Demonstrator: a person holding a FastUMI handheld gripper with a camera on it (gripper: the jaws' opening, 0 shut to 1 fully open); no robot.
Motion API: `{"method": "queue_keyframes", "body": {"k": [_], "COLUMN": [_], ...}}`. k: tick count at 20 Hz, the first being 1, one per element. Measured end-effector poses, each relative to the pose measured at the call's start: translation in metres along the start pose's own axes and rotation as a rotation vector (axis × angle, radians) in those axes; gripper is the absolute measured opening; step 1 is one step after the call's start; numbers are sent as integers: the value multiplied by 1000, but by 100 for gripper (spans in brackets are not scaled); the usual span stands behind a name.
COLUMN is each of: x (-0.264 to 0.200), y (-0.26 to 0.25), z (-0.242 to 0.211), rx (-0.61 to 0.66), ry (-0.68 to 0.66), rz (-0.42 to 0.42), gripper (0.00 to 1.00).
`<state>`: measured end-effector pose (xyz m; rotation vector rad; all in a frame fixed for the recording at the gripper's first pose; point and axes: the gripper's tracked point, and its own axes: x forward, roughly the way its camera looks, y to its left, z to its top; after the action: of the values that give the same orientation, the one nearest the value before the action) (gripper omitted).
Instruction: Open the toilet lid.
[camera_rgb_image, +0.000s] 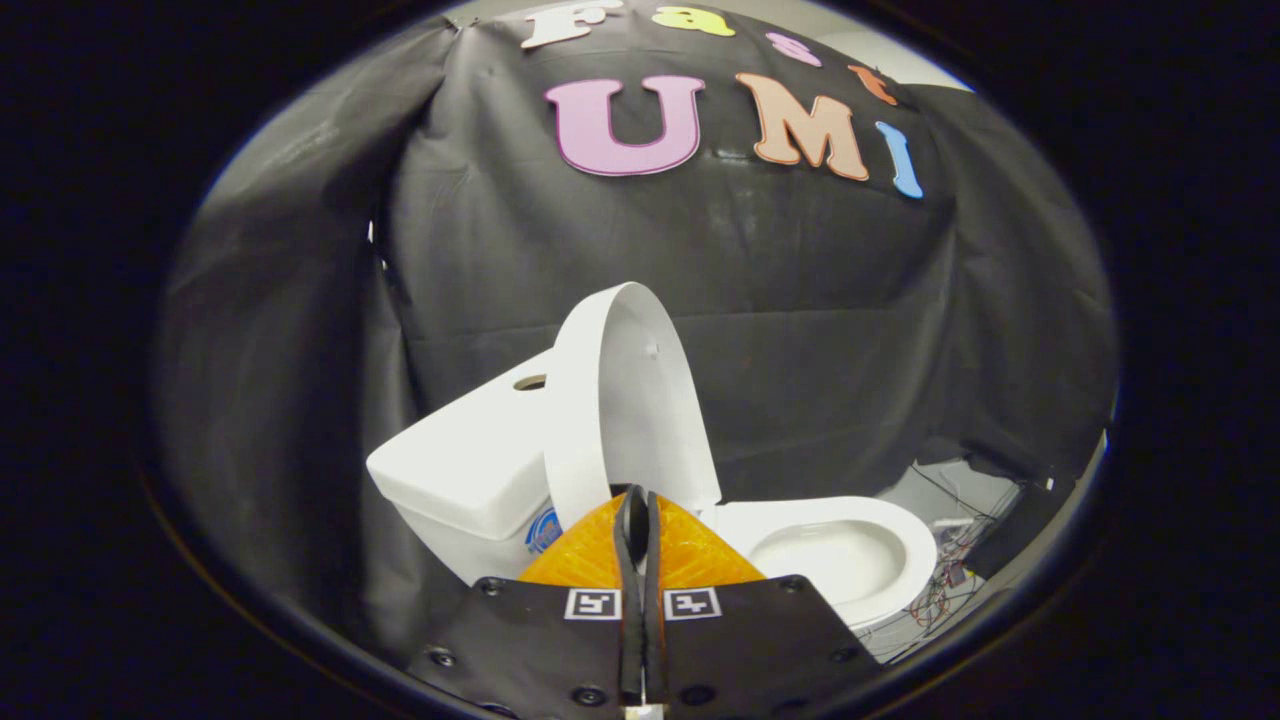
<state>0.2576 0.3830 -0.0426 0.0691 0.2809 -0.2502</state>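
Although raised near upright beside the tank (470, 460), the toilet lid (630, 400) stands just ahead of the gripper (637, 520), whose jaws are closed, gripping nothing.

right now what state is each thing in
toilet lid: raised, standing upright against the tank
toilet seat: down on the bowl
toilet bowl: uncovered
tank: cover on, with a round hole on top
gripper: fingers shut together, holding nothing, just in front of the lid's lower edge
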Motion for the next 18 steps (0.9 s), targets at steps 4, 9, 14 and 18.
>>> {"method": "queue_keyframes", "body": {"k": [4, 9, 14, 18], "x": [2, -8, -1, -9], "y": [5, -17, 3, -8], "z": [0, 1, -8, -28], "rx": [-6, -88, -102, -158], "ry": [-9, -46, -12, 39], "rz": [-18, -143, -1, -1], "gripper": [1, 41, 94, 95]}}
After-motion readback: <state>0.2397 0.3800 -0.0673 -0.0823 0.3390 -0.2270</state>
